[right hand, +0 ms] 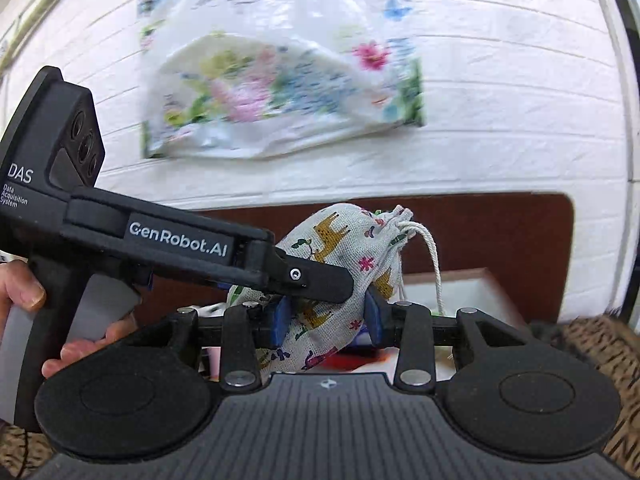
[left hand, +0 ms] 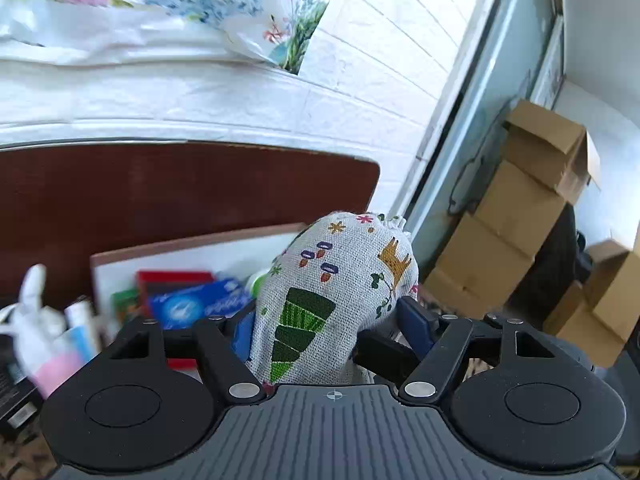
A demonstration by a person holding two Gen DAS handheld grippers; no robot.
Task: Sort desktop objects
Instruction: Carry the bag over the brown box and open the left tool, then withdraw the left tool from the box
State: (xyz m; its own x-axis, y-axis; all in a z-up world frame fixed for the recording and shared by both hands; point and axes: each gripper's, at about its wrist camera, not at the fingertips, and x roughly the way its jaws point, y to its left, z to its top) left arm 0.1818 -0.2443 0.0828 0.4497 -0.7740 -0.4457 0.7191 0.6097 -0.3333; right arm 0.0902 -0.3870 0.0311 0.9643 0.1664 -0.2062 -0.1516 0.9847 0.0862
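- Step in hand, by judgement: one cloth pouch (left hand: pixel 336 300) lifted clear of the desk (left hand: pixel 180 192) and carried between both grippers; sorting of this item under way, placement not yet done.
- Left gripper (left hand: pixel 326 330): fingers (left hand: pixel 414 318) set fairly wide, pressed on the fat lower body of the pouch from 9 and 3 o'clock; pouch upright, filling the gap.
- Right gripper (right hand: pixel 329 316): fingers (right hand: pixel 374 314) at a narrower setting, pinched on the pouch lower down; tied neck up at 1 o'clock, one white cord (right hand: pixel 430 256) hanging loose from it.
- In the right wrist view, left gripper entering from 9 o'clock, its tip laid against the pouch; a hand (right hand: pixel 28 300) around its grip.
- Pouch position: in the air, above and in front of one shallow white tray (left hand: pixel 192 256) already holding a red box (left hand: pixel 174 280), a blue packet (left hand: pixel 200 304) and other blurred small goods.
- Next move, by judgement: a shared carry to the chosen spot, both holds kept even, then a gentle lowering; soft filling likely to sag or slip if one side lets go first; loose cord apt to snag.
- Count: pouches one, cords one, trays one, grippers two, flowered plastic bags (right hand: pixel 280 76) on the wall one; stacked cardboard boxes (left hand: pixel 520 216) at 3 o'clock several, exact number unclear.
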